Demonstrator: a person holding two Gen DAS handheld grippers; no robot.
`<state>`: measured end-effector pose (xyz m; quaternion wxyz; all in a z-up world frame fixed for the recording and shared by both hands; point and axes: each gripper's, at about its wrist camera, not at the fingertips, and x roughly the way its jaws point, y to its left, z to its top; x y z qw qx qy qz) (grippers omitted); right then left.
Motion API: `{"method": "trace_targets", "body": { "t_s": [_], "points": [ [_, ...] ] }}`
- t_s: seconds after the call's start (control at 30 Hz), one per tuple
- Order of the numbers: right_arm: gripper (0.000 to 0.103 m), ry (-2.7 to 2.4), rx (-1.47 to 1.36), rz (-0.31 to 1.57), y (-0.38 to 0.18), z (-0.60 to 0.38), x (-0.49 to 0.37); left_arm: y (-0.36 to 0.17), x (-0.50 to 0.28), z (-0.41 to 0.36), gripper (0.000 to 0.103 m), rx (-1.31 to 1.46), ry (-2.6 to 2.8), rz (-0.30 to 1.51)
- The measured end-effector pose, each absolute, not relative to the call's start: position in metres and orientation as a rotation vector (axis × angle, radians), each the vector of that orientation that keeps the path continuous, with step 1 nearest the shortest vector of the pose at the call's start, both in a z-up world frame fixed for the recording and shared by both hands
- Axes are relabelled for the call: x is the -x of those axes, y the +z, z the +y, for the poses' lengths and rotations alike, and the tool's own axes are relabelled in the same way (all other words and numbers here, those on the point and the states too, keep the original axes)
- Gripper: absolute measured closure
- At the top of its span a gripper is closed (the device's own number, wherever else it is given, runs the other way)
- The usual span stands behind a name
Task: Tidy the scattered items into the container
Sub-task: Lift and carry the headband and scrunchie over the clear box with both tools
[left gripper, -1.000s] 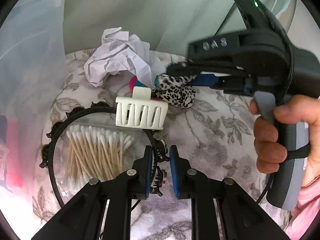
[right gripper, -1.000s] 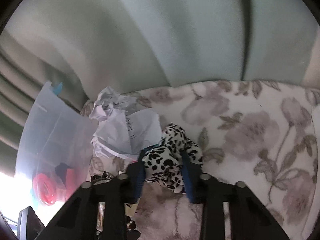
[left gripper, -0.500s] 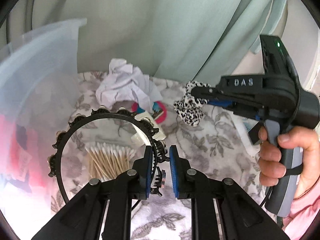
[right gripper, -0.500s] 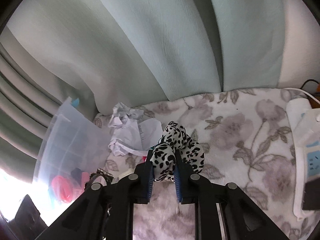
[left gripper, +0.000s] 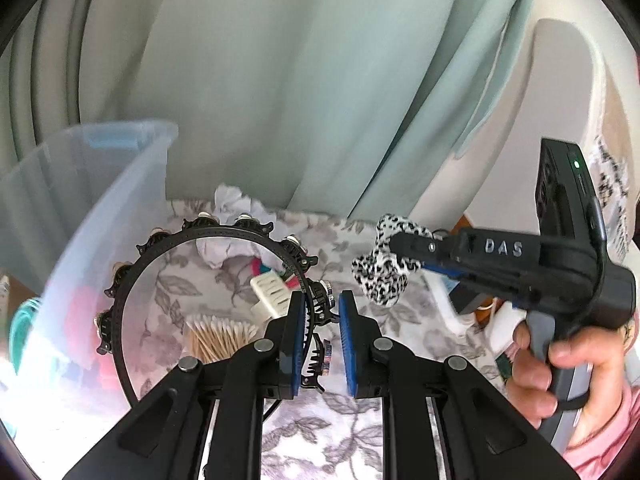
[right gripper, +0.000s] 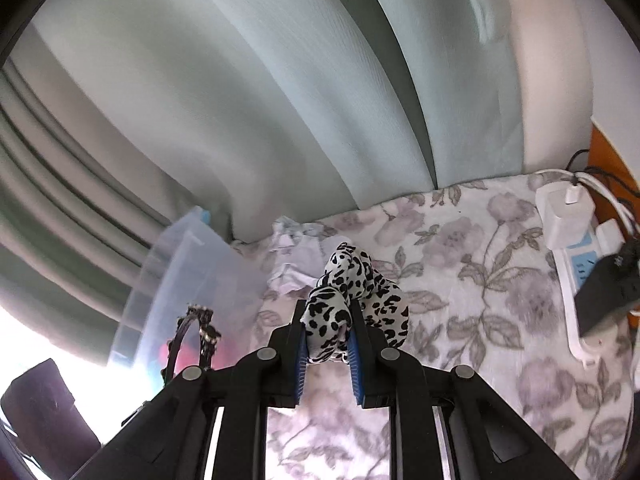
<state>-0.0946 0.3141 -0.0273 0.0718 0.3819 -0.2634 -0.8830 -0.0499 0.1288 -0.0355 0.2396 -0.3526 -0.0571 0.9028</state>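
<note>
Left gripper (left gripper: 319, 312): jaws drawn close together, pinching the black headband (left gripper: 132, 276) at one end of its arc. The headband hangs clear of the surface, its studded hoop standing out to the left of the jaws and partly in front of the container wall.

Right gripper (right gripper: 328, 336): jaws have just been closing and now clamp the leopard-print scrunchie (right gripper: 352, 292), which bulges above and to the right of the blue pads. In the left wrist view the same scrunchie (left gripper: 382, 268) dangles from the tips of the right gripper (left gripper: 394, 246), held above the floral cloth (left gripper: 400, 320). A hand (left gripper: 556, 364) grips the handle of that tool; a pink sleeve shows at the lower right edge.

Container (left gripper: 100, 208): translucent plastic tub, standing at the left of the cloth, against the pale green curtain (left gripper: 280, 80). Red and pink contents show blurred through its wall; they cannot be identified.

Items lying on the cloth, seen through and beside the headband hoop: crumpled white paper (left gripper: 232, 216) near the curtain; a cream hair claw (left gripper: 270, 292) just behind the left jaw; a bundle of cotton swabs (left gripper: 216, 336) below it; a small pink and teal object beside the claw, partly hidden.

Right wrist view, right side: a white power strip (right gripper: 572, 256) with a charger plugged in, resting at the edge of the cloth
</note>
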Motion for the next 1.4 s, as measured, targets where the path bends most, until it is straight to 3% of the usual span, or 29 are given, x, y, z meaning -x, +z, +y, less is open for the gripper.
{"method": "trace_targets", "body": {
  "t_s": [0.33,0.77,1.4],
  "points": [
    [0.084,-2.701,-0.963,-0.797,0.033,0.288,0.036,0.021,0.007,0.105,0.086,0.806,2.523,-0.182],
    [0.084,-2.701,-0.814,-0.65,0.096,0.22,-0.009,0.069,-0.041,0.043,0.086,0.612,2.599,-0.301],
    [0.084,-2.615,-0.88,-0.429,0.102,0.127,0.018,0.049,-0.03,-0.074,0.086,0.546,2.736,-0.595]
  ]
}}
